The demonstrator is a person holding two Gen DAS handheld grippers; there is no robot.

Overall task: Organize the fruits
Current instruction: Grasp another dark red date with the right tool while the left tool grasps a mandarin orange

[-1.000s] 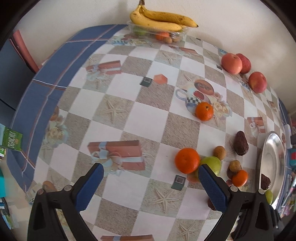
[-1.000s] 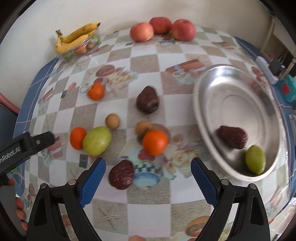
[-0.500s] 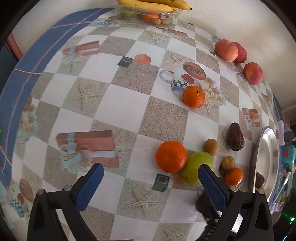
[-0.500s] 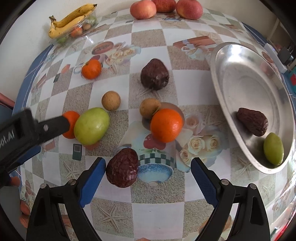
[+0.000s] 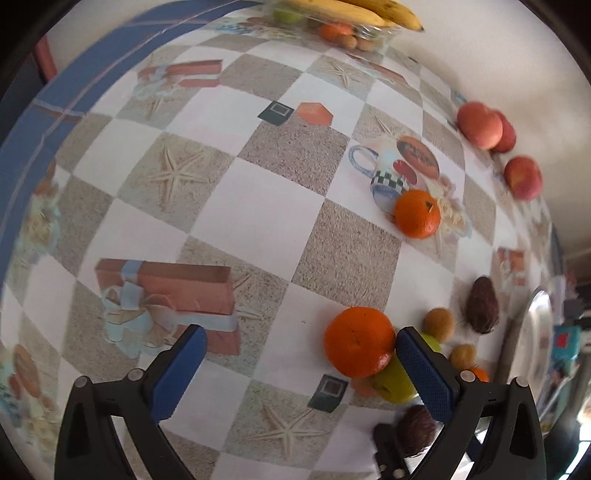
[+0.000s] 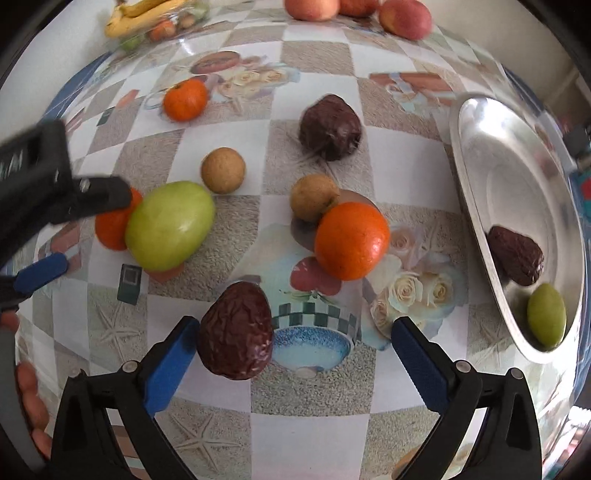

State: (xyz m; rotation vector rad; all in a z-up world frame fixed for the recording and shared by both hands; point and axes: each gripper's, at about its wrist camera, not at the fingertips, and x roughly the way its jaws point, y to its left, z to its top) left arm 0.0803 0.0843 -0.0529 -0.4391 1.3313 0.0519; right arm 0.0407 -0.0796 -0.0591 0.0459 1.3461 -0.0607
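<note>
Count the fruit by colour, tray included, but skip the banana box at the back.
Orange fruit: 3
Green fruit: 2
Dark brown fruit: 3
Tan fruit: 2
Red fruit: 3
Total: 13

Crowded fruit cluster (image 6: 258,221) — bare cloth (image 5: 258,221) leftward

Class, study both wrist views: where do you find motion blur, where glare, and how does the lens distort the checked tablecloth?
Left wrist view: the yellow bananas and red apples at the far edge are smeared by blur; the checked tablecloth bulges in fisheye curves. Right wrist view: sharper; glare brightens the round silver metal tray, and a pale sheen lies on the cloth's far end.
</note>
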